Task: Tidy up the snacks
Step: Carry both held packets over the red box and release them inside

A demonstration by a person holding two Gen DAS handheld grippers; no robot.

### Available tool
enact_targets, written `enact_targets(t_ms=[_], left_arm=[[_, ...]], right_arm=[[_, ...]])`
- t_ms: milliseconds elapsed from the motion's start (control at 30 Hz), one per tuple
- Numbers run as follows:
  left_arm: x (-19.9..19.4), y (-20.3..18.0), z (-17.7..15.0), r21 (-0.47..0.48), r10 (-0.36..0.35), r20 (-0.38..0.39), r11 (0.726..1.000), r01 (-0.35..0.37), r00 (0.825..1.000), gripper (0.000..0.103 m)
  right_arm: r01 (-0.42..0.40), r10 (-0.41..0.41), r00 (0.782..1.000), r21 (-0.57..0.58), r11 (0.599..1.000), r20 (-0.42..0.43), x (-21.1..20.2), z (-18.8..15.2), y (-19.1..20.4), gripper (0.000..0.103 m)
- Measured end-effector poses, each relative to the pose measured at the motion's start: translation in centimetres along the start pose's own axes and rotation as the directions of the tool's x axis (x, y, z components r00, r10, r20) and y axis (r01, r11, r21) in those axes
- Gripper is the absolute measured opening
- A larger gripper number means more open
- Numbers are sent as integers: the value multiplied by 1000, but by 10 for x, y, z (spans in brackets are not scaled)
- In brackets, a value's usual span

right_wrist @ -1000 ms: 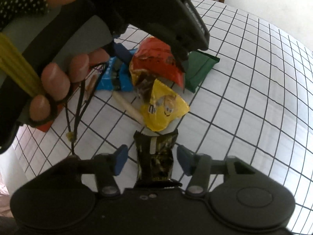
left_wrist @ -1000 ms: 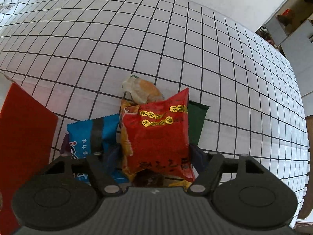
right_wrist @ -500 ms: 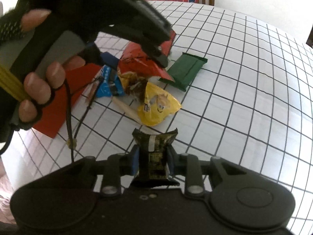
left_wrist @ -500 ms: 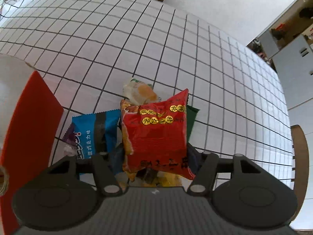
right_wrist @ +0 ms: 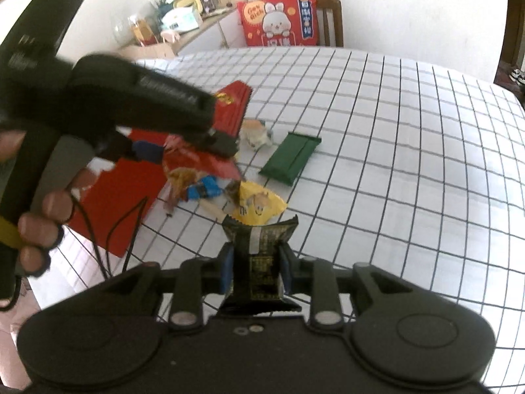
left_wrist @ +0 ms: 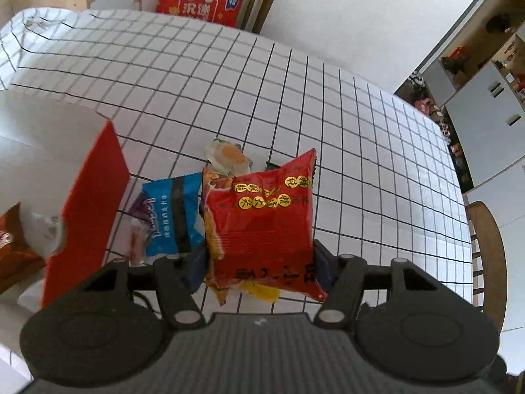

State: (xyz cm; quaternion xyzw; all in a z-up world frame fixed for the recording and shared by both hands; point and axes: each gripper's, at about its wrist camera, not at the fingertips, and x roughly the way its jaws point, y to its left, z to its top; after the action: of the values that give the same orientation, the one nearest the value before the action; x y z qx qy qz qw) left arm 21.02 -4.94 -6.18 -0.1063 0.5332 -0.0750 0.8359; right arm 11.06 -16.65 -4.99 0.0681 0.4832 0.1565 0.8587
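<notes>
Left gripper (left_wrist: 259, 262) is clamped on the red snack bag (left_wrist: 259, 220). Right gripper (right_wrist: 255, 267) pinches a dark wrapper (right_wrist: 261, 256), both above the checked tablecloth (right_wrist: 393, 151).

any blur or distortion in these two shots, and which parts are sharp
Right wrist view: the left gripper and the hand holding it are motion-smeared, while the dark packet is sharp. Left wrist view: the red snack bag is crisp; fisheye curves the checked tablecloth lines.

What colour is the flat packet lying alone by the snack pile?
Dark green, plain with no visible print; the right wrist view shows it best.
</notes>
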Motion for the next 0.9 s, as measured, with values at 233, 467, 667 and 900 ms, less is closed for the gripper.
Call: enact_targets(t_ms=[233,467,667,900], left_arm=[[-40,7,-11,-3,12,41,1000,-12,999,63],[-78,27,-17,-5,34,78,999,-34,996,63],[-99,57,-19,-11,69,97,998,-69,993,63],[-117,95,-17,-34,100,107,995,-96,989,63]], right_arm=[[-18,19,999,-33,999,46,-24,11,12,27],[-37,44,995,-86,996,87,-35,31,33,27],[-58,71,992,-116,992,108,-34,49,60,27],[-73,92,990,-168,983,110,-18,64,106,27]])
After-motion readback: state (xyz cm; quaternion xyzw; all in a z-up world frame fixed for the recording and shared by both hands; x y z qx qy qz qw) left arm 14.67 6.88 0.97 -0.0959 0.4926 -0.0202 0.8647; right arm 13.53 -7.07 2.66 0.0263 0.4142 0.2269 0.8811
